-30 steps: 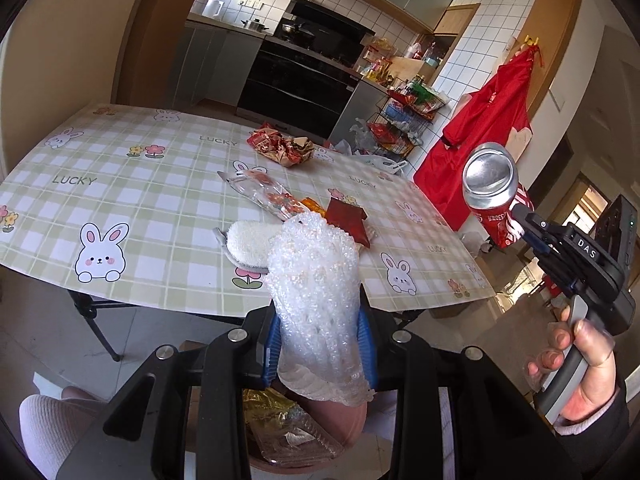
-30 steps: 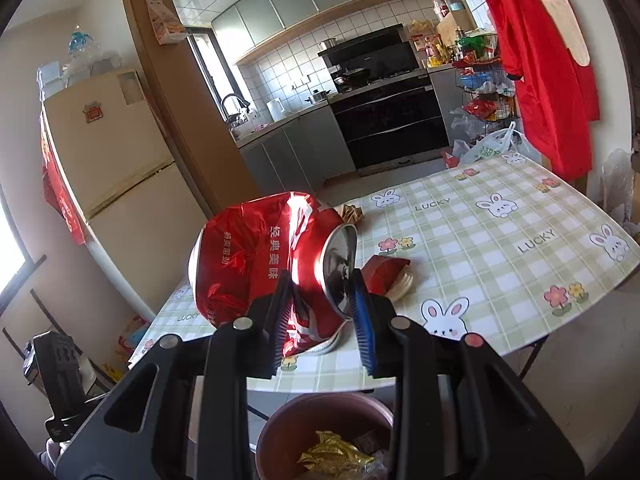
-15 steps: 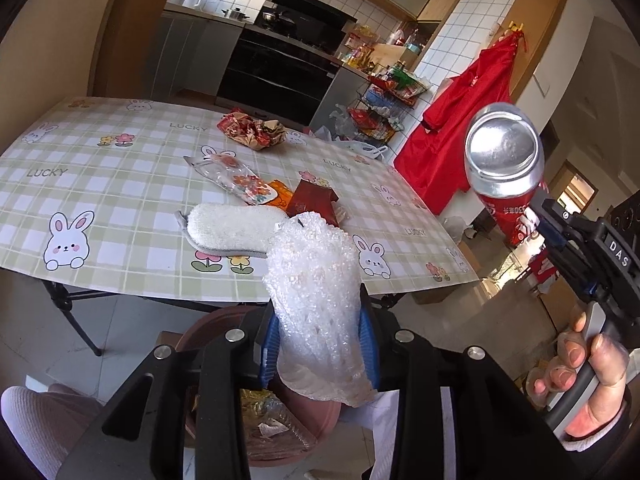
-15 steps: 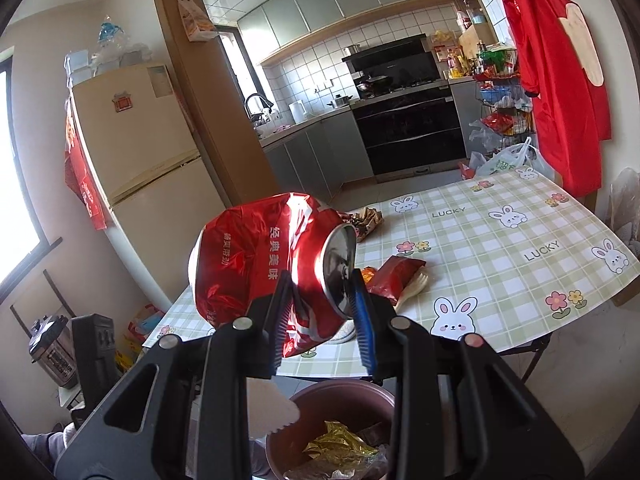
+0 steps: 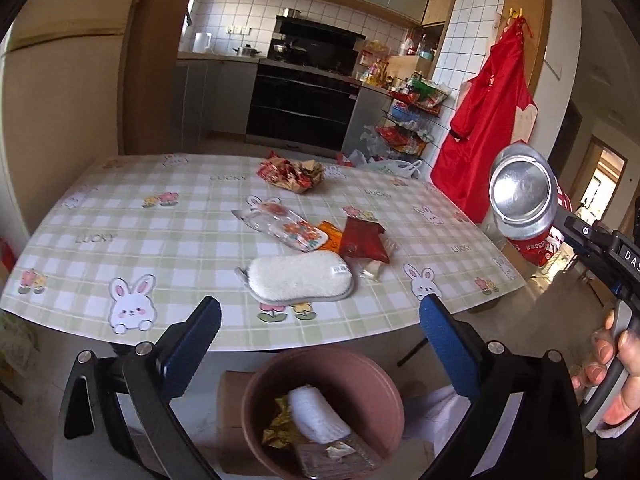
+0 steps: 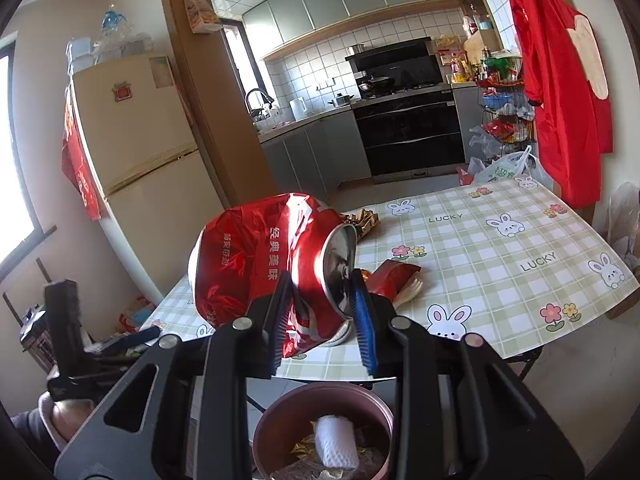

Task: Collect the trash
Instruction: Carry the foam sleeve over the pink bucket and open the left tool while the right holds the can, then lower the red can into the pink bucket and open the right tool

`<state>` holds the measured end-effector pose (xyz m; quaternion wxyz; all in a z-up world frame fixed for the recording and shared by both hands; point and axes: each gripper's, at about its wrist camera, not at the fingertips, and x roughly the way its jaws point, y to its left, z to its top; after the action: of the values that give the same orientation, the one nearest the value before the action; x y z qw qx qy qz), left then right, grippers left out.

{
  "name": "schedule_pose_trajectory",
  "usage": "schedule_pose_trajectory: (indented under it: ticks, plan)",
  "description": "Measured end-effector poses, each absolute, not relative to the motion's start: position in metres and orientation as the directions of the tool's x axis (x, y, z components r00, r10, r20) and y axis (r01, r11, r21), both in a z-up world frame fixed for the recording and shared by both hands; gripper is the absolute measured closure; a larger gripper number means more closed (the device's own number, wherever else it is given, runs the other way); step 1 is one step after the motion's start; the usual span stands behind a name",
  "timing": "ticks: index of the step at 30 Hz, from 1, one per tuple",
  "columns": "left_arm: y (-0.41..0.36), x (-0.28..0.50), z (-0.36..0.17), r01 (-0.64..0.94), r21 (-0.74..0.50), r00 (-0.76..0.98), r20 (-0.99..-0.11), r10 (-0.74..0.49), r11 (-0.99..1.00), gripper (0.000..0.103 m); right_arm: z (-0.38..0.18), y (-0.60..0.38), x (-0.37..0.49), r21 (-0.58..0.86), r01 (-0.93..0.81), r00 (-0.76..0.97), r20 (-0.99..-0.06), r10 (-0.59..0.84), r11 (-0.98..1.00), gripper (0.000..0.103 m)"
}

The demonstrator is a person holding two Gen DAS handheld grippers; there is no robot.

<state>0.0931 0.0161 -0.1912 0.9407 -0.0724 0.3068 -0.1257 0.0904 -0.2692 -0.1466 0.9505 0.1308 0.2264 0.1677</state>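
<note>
Left gripper (image 5: 320, 322): being opened wide, nothing between fingers.
Bubble wrap (image 5: 316, 412): lying in bin (image 5: 256, 400), at 6 o'clock.
Right gripper (image 6: 322, 312): can (image 6: 272, 264) being pinched.

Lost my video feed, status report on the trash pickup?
Left gripper opening, empty, above bin. Right gripper shut on crushed red can. Bubble wrap in bin. Nothing blocking.

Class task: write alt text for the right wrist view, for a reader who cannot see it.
The right hand-held gripper is shut on a crushed red can, held above a brown bin that already holds a white foam roll and wrappers. Behind lies a checked rabbit-print table with a red packet, then a kitchen.
</note>
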Motion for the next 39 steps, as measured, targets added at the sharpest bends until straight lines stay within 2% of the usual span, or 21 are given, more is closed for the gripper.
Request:
schedule_pose_trajectory:
  ticks: [9,16,28,30,31,33,35,38,39]
  plan:
    - [0.042,0.046,-0.166,0.158,-0.122,0.850,-0.489,-0.198,0.980,0.006,-0.147,-0.253,0.080,0.275,-0.294,0.816,-0.425,0.391,0.915,0.071]
    - [0.062,0.034,-0.165,0.119,-0.199,0.855,-0.478,-0.202,0.973,0.006,-0.150,-0.229,0.076,0.243,-0.331,0.786,-0.464,0.409,0.912,0.070]
    - [0.081,0.024,-0.161,0.054,-0.241,0.874,-0.458,-0.162,0.969,0.006,-0.153,-0.195,0.086,0.205,-0.357,0.756,-0.509,0.411,0.911,0.070]
    - [0.085,0.024,-0.161,0.047,-0.246,0.874,-0.460,-0.160,0.968,0.006,-0.156,-0.192,0.090,0.209,-0.351,0.751,-0.520,0.408,0.913,0.067]
    - [0.087,0.025,-0.161,0.046,-0.251,0.874,-0.459,-0.160,0.967,0.006,-0.157,-0.191,0.092,0.219,-0.345,0.748,-0.524,0.408,0.913,0.064]
    - [0.089,0.025,-0.162,0.038,-0.262,0.873,-0.460,-0.159,0.964,0.006,-0.158,-0.190,0.095,0.232,-0.330,0.750,-0.524,0.403,0.915,0.047]
    - [0.088,0.025,-0.162,0.038,-0.273,0.871,-0.462,-0.165,0.961,0.006,-0.158,-0.189,0.097,0.234,-0.326,0.754,-0.521,0.401,0.916,0.040]
    - [0.082,0.026,-0.163,0.053,-0.252,0.870,-0.463,-0.168,0.966,0.006,-0.156,-0.190,0.097,0.224,-0.301,0.771,-0.514,0.375,0.927,0.016]
    - [0.079,0.025,-0.164,0.058,-0.238,0.870,-0.464,-0.166,0.970,0.006,-0.156,-0.192,0.097,0.220,-0.290,0.779,-0.511,0.363,0.931,0.011]
